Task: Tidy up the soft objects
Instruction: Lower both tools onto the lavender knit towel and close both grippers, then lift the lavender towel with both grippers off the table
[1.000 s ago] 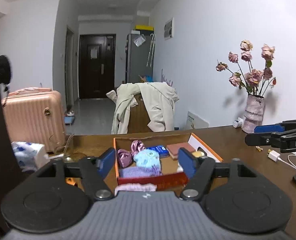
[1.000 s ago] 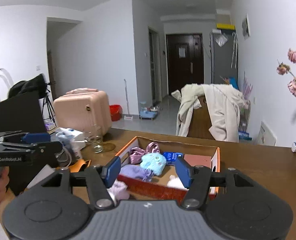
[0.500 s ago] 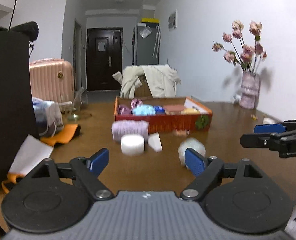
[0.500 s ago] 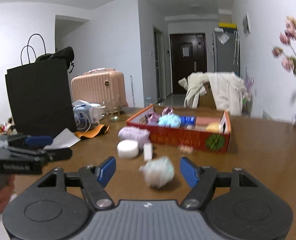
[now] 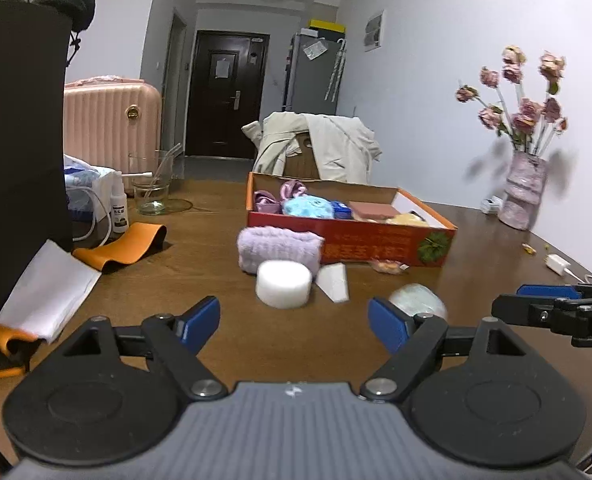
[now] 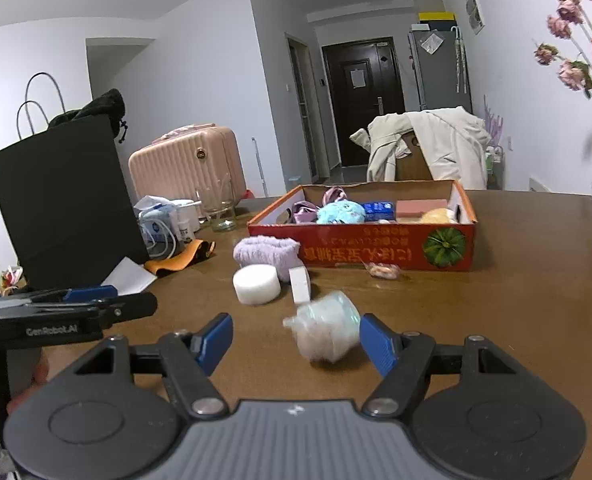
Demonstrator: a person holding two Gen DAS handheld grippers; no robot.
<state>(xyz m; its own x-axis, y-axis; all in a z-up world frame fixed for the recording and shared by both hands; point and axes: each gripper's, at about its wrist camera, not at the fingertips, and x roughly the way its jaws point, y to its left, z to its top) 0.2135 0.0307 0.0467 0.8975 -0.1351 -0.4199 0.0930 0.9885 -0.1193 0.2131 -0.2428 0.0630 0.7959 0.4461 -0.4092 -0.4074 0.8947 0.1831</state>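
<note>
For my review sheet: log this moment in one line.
left claw: open, empty | right claw: open, by pale ball | box: partly filled

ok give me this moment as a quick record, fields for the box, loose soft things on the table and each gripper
box: orange cardboard box on the wooden table, open top, already holds a blue plush and other items
loose items: lilac rolled towel touching the box front; white round sponge and white block before it; pale bagged ball nearest
left gripper: open, nothing between its fingers, short of the sponge
right gripper: open, the ball sits between its fingers, beside the right one, not pinched
</note>
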